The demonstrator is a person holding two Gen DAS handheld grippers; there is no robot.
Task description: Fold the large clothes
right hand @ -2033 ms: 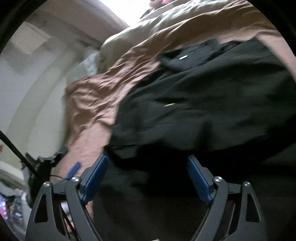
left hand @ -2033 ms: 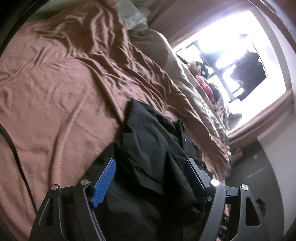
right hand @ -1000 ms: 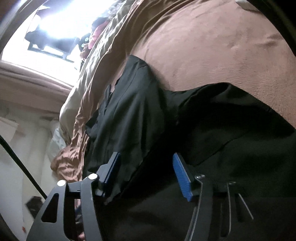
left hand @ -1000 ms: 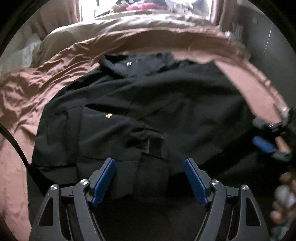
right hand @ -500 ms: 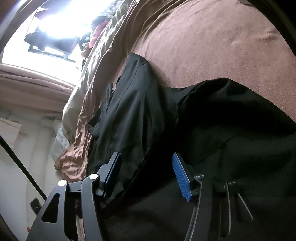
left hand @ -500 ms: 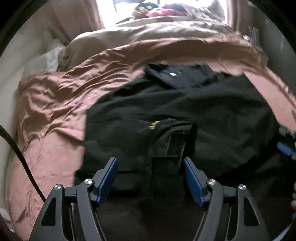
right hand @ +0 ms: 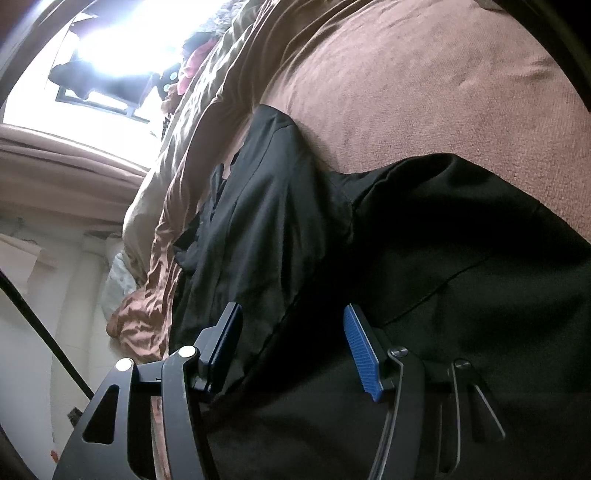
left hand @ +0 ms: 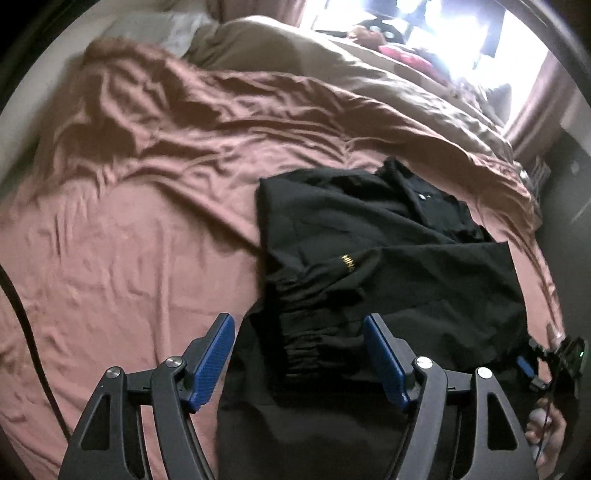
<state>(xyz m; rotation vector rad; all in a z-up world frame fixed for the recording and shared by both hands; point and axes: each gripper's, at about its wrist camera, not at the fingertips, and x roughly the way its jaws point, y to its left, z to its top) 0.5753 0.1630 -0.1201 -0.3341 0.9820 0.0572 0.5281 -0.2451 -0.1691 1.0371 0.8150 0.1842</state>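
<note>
A black jacket point(left hand: 399, 266) lies on the brown bed sheet point(left hand: 122, 236), partly folded, with a sleeve and its gathered cuff point(left hand: 317, 325) laid across the body and a small gold logo point(left hand: 347, 263) showing. My left gripper point(left hand: 299, 354) is open and hovers just over the cuff at the jacket's near edge. My right gripper point(right hand: 291, 347) is open, low over the jacket's point(right hand: 424, 266) right side, with black cloth between its jaws. It also shows small at the right edge of the left wrist view point(left hand: 532, 369).
A beige duvet point(left hand: 332, 62) is bunched along the far side of the bed under a bright window point(left hand: 461, 33). Pink and dark items point(left hand: 410, 55) lie near the window. A white wall point(right hand: 33, 332) stands left of the bed. A black cable point(left hand: 29, 350) hangs at the left.
The left gripper has swung left and pulled back, and the folded sleeve now lies across the jacket body. The right gripper has stayed put on the jacket's right side, jaws partly narrowed since two seconds ago.
</note>
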